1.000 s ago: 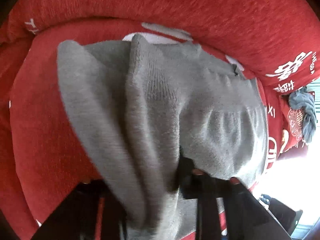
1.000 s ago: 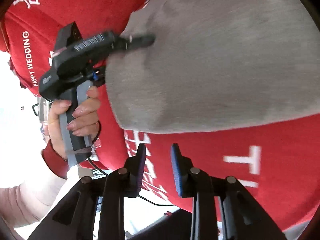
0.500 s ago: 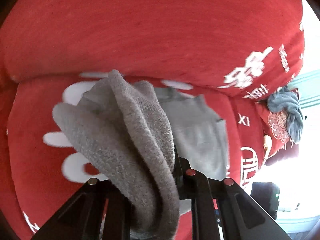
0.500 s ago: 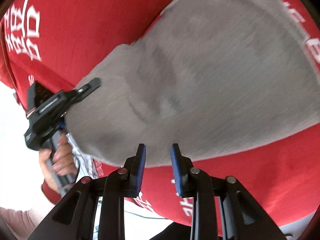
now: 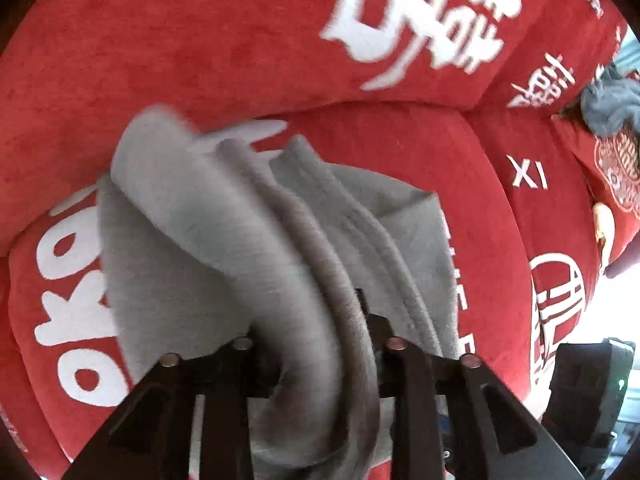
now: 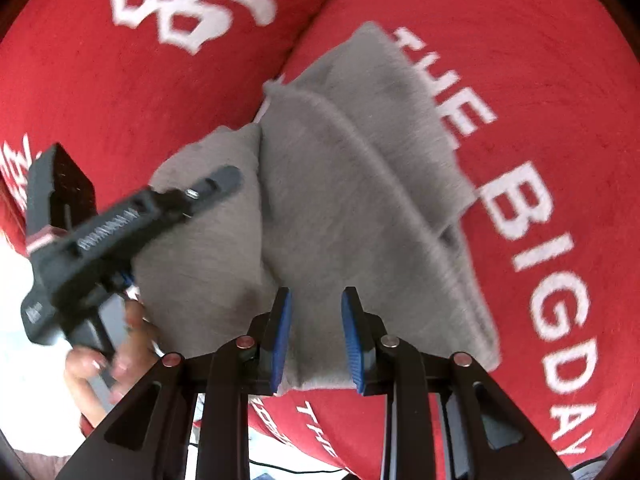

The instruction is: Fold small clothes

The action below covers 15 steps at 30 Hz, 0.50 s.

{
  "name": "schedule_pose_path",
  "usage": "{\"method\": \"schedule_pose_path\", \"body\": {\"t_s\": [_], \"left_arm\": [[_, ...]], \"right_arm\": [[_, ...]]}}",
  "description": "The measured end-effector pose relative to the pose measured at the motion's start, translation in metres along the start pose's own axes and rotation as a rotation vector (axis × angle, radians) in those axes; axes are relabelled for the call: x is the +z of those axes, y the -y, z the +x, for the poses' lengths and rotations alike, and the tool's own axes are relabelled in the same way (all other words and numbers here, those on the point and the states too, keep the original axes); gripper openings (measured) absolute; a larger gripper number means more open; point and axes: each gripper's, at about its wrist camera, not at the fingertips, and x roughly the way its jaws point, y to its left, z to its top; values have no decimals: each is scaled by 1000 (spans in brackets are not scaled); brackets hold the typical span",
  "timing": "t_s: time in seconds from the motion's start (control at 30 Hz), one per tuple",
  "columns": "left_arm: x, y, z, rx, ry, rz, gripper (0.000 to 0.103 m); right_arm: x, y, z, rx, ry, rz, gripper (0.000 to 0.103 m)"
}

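On sofa [image 5: 240,40]: grey garment [image 6: 340,200] lay bunched on the red seat.
Left tongs [image 5: 316,344]: jaws just widened, a fold between them.
Right tongs [image 6: 316,336]: parted, empty, near garment's near edge.

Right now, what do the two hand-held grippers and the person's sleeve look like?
The right hand-held gripper has black angular arms with silver pivot pins and ribbed blue pads. The left hand-held gripper is black, with a boxy camera housing, white lettering and a grey handle. A red cuff shows at the wrist.
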Motion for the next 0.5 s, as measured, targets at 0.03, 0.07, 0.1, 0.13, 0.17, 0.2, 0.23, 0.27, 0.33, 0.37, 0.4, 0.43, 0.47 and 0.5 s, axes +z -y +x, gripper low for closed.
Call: {"method": "schedule_pose_path", "body": {"t_s": [0.03, 0.07, 0.1, 0.13, 0.17, 0.2, 0.23, 0.27, 0.33, 0.37, 0.4, 0.43, 0.47, 0.5], "left_arm": [[-2, 7, -2, 3, 17, 21, 43], [-3, 13, -4, -1, 31, 39, 48], [-4, 22, -9, -12, 49, 69, 51], [-4, 28, -11, -17, 55, 87, 51], [-4, 36, -14, -22, 61, 112, 51], [-4, 41, -19, -29, 71, 125, 51], [-3, 41, -24, -38, 80, 123, 51], [-3, 41, -30, -53, 93, 116, 51], [-1, 33, -42, -66, 123, 83, 52], [-2, 28, -46, -62, 135, 67, 57], [-4, 18, -51, -44, 153, 40, 76], [-9, 4, -59, -7, 190, -4, 83], [-11, -5, -62, 14, 211, -31, 83], [-15, -21, -66, 34, 218, -65, 83]], "right_arm": [[2, 4, 0, 9, -1, 9, 29], [3, 8, 0, 17, -3, 18, 29], [3, 11, 0, 26, -6, 27, 29], [3, 14, 1, 37, -9, 39, 29], [4, 19, -1, 44, -12, 48, 29], [5, 22, -1, 52, -14, 57, 29], [7, 25, -1, 56, -15, 63, 29], [7, 27, -2, 64, -13, 70, 29], [11, 31, -7, 98, -3, 83, 30], [10, 33, -6, 131, 6, 99, 30], [12, 36, -7, 157, 14, 117, 30], [13, 40, -8, 190, 23, 140, 37], [16, 45, -9, 232, 31, 172, 42], [19, 51, -12, 267, 38, 199, 49]]}}
